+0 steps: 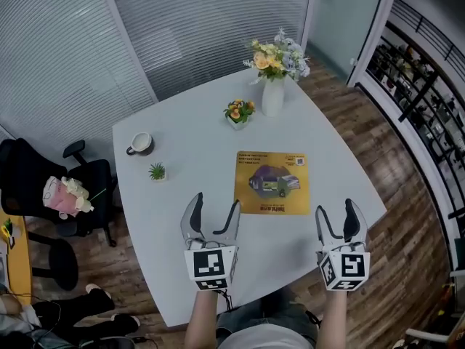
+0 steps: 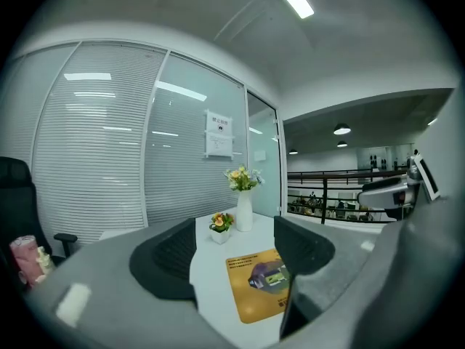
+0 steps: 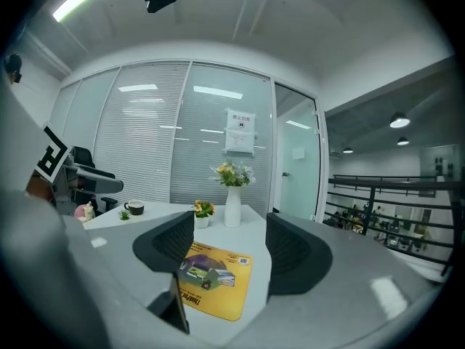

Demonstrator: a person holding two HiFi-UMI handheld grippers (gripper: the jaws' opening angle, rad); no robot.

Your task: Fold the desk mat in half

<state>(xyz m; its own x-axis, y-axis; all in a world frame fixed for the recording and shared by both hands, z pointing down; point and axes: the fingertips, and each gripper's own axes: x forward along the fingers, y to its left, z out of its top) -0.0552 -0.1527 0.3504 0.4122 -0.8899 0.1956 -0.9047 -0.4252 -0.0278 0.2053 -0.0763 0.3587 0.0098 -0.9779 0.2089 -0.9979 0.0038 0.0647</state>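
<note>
A yellow desk mat (image 1: 272, 182) with a printed picture lies flat and unfolded on the white table (image 1: 196, 144). It also shows between the jaws in the left gripper view (image 2: 260, 283) and the right gripper view (image 3: 215, 280). My left gripper (image 1: 211, 217) hovers open near the table's front, just left of the mat's near edge. My right gripper (image 1: 336, 220) is open too, to the right of the mat's near corner. Neither holds anything.
A white vase of flowers (image 1: 274, 75) and a small flower pot (image 1: 238, 112) stand behind the mat. A cup (image 1: 140, 144) and a tiny green plant (image 1: 157, 171) sit at the left. A black office chair (image 1: 43, 187) stands left of the table.
</note>
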